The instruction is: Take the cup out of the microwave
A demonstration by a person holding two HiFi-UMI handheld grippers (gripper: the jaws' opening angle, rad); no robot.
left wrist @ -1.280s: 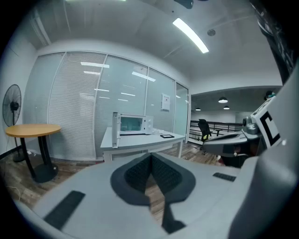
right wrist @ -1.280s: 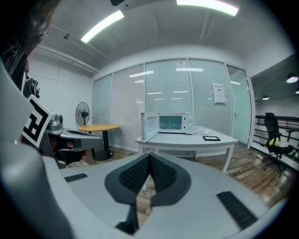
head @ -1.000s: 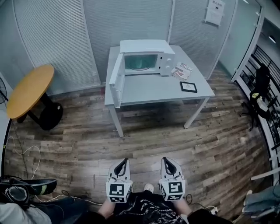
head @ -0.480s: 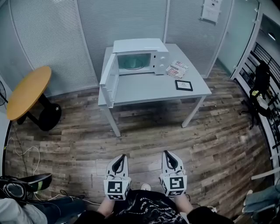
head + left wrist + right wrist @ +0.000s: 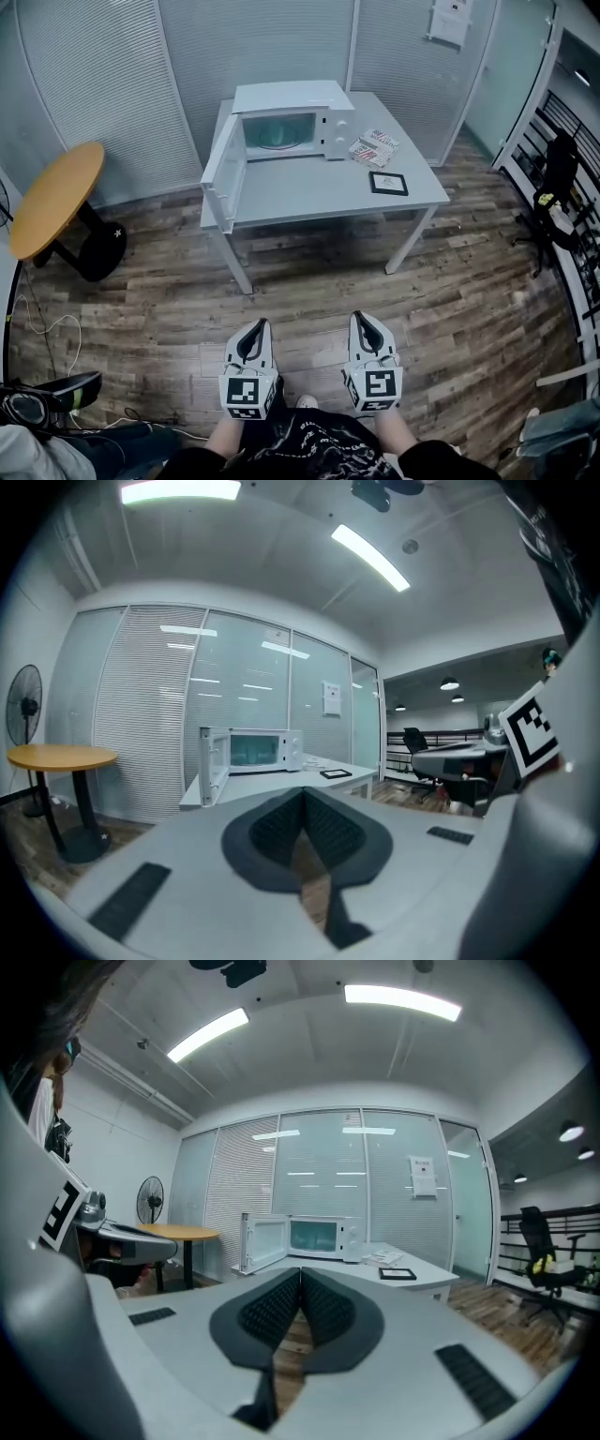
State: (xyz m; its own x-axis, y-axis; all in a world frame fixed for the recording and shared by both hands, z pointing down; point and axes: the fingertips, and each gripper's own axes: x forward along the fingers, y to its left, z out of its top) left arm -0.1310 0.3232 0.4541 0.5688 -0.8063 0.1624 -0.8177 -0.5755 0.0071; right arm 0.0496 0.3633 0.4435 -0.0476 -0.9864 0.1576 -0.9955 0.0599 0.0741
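A white microwave stands at the back of a grey table, its door swung wide open to the left. The lit cavity looks greenish; no cup can be made out in it from here. My left gripper and right gripper are held side by side low over the wooden floor, far short of the table, both shut and empty. The left gripper view shows its jaws closed with the microwave beyond. In the right gripper view the jaws are likewise closed, facing the microwave.
Leaflets and a black-framed card lie on the table right of the microwave. A round wooden table stands at the left, an office chair at the right. Cables and a headset lie on the floor at the lower left.
The table and microwave have shifted a little left and toward me in the head view as the person steps forward. Both grippers travel along, still shut.
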